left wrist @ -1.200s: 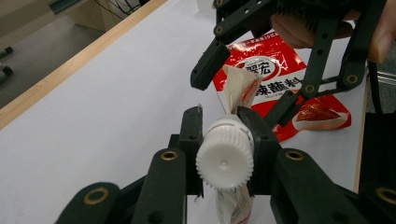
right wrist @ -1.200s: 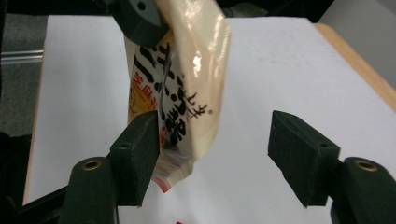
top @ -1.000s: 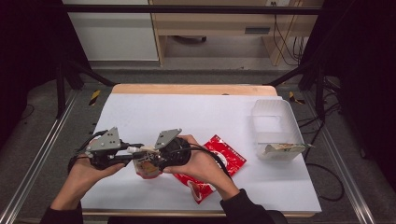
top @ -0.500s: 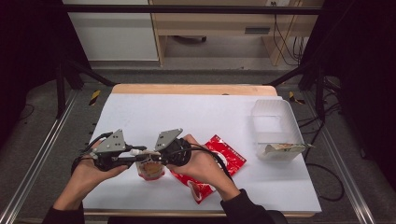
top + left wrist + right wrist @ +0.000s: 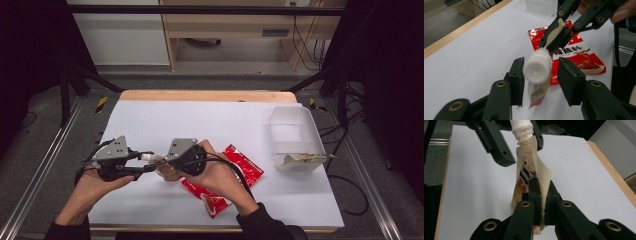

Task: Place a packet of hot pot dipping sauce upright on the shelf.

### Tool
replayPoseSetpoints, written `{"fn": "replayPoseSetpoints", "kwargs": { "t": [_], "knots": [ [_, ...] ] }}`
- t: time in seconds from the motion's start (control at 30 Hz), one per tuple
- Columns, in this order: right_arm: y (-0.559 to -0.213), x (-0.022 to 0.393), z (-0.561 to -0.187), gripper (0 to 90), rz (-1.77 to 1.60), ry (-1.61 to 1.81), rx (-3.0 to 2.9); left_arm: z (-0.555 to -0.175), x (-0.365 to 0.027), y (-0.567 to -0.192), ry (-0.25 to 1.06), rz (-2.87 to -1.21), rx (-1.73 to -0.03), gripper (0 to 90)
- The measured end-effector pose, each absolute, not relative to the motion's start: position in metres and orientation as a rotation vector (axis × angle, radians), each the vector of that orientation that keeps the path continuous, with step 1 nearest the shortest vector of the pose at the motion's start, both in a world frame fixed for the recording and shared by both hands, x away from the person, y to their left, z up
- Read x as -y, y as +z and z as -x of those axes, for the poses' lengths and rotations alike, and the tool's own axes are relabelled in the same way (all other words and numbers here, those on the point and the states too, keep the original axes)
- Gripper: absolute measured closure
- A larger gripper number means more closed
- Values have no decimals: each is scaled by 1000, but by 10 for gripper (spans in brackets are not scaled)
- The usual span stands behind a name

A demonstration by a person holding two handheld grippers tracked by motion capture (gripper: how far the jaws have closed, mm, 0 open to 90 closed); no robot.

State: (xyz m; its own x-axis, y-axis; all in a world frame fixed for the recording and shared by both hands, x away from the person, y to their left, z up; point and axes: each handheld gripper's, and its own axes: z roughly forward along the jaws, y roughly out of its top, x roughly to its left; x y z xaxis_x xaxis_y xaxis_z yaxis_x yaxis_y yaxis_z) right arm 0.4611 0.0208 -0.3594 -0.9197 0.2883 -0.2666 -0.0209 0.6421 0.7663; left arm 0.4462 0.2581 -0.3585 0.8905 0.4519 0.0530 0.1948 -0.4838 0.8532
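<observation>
spout pouch [image 5: 530, 177] long axis level, cap [image 5: 537, 68] toward left gripper [image 5: 541, 80] | left jaws just opening, cap between, left pad touching | right gripper [image 5: 541, 202] pinches pouch body | white table [image 5: 200, 120], dark room

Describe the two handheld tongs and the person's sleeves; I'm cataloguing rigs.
Both tongs, left and right, have black linkage arms with brass-coloured pivot rivets, flat black pads, a grey three-cornered top plate and a black trailing cable. The sleeves are dark.
</observation>
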Motion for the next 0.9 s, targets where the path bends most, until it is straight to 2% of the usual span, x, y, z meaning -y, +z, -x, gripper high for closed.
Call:
{"fn": "replayPoseSetpoints", "kwargs": {
  "t": [0.4, 0.9],
  "knots": [
    [-351, -1, -469, 877, -272, 1192, -2439, -454, -264, -370, 365, -2098, -528, 376],
    [-346, 14, -476, 876, -324, 1200, -2414, -463, -271, -388, 354, -2132, -609, 289]
  ]
}}
